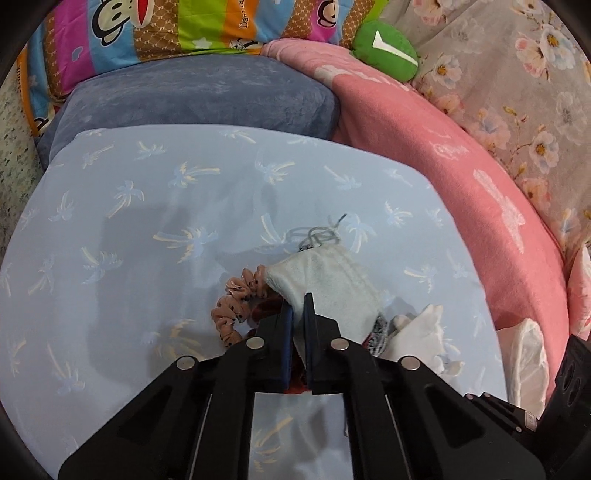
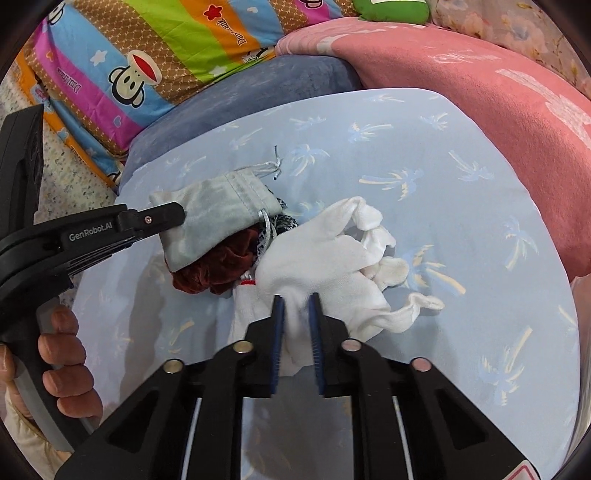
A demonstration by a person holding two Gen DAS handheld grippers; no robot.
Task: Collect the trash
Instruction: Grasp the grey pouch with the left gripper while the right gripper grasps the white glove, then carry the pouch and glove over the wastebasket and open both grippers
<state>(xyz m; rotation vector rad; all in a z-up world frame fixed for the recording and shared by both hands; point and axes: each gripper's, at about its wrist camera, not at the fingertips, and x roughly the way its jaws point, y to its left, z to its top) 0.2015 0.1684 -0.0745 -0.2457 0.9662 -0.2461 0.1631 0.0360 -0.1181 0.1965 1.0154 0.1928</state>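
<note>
the left tongs are clamped on the edge of one small grey drawstring pouch. the right tongs are clamped on one bunch of white gloves.

all these things lie together in a little pile on a light blue pillow with palm trees on it. the pouch is at the left of the pile and the gloves are at the right, and they touch.

only the left view shows one pink dotted scrunchie. it lies just beside the pouch, on its left, and part of it is tucked under the pouch.

only the right view clearly shows one dark red cloth under the pouch. it also shows a black and white patterned bit poking out between the pouch and the gloves. it shows the left tongs from the side and the person's left hand around the handle too.

both views show one grey-blue cushion behind the pillow, one pink blanket on the right, and one bright striped monkey quilt at the back. there is one green plush thing by the blanket.
</note>
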